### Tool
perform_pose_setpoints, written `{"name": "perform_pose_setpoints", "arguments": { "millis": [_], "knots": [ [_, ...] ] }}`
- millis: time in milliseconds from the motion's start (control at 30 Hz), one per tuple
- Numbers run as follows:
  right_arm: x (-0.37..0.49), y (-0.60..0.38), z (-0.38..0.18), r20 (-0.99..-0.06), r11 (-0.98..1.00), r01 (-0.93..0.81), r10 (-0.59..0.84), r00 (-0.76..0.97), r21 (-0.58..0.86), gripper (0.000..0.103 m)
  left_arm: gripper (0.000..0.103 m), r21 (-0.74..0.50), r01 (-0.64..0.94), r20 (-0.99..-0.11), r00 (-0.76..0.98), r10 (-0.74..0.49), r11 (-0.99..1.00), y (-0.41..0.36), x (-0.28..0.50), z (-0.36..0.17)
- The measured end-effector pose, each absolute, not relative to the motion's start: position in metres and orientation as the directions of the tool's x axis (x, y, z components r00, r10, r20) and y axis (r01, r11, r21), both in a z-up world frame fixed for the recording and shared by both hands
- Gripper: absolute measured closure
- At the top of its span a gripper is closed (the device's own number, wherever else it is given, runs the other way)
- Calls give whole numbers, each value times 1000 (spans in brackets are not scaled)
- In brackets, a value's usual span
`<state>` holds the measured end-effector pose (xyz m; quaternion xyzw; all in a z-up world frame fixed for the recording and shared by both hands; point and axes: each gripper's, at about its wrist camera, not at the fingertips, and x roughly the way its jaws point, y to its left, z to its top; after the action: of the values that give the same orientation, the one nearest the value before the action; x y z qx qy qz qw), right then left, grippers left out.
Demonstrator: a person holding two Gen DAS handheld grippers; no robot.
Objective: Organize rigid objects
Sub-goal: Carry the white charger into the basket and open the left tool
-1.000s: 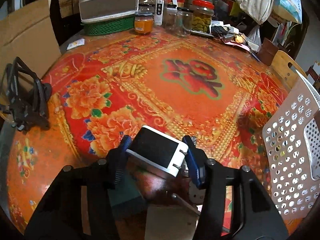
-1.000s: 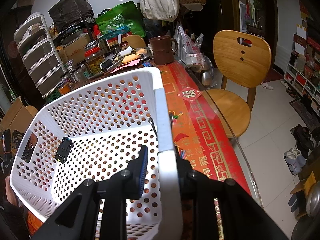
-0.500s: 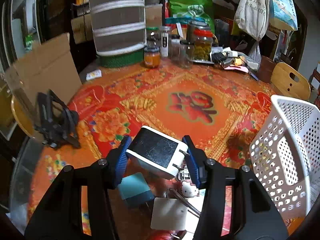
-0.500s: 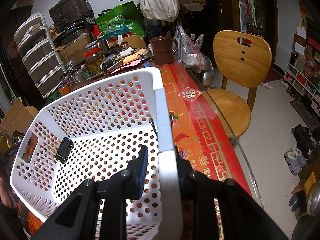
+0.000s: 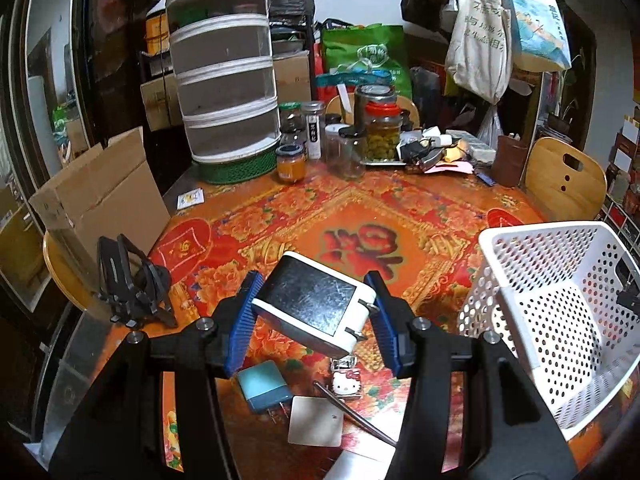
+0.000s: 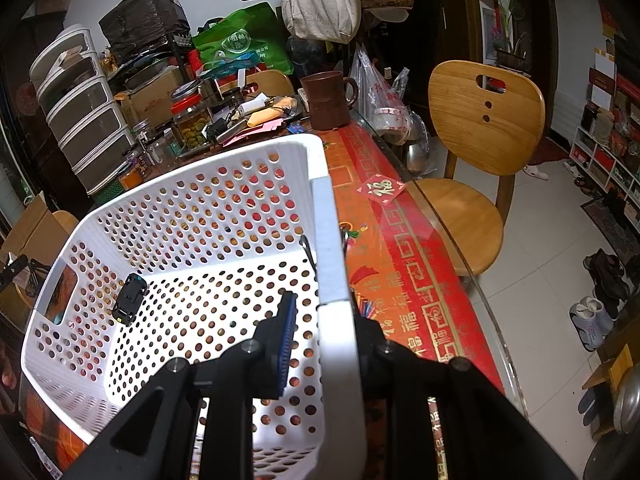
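Observation:
My left gripper is shut on a white device with a black screen and holds it in the air above the table. The white perforated basket stands to its right. My right gripper is shut on the basket's near wall, one finger inside and one outside. A small black toy car lies on the basket floor. Below the held device lie a blue charger, a Hello Kitty trinket, a white square card and a metal rod.
A black folding stand sits at the table's left edge beside a cardboard box. Jars, a tiered mesh rack and clutter line the far side. A brown mug and wooden chairs stand on the right.
My left gripper has risen and pulled back with the device, so more of the table, the basket and the small items below show. The right gripper and basket have stayed still.

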<state>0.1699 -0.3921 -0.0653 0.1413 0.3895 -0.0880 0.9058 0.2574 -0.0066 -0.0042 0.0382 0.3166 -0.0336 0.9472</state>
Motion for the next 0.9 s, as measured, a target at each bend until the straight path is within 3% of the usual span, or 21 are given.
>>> {"name": "perform_pose_setpoints", "arguments": {
  "millis": [900],
  "knots": [
    [170,-390,-68,-728,946,263,-43,684,191,82,53,89,243,-592,793,-145,966,-102,246,32]
  ]
}}
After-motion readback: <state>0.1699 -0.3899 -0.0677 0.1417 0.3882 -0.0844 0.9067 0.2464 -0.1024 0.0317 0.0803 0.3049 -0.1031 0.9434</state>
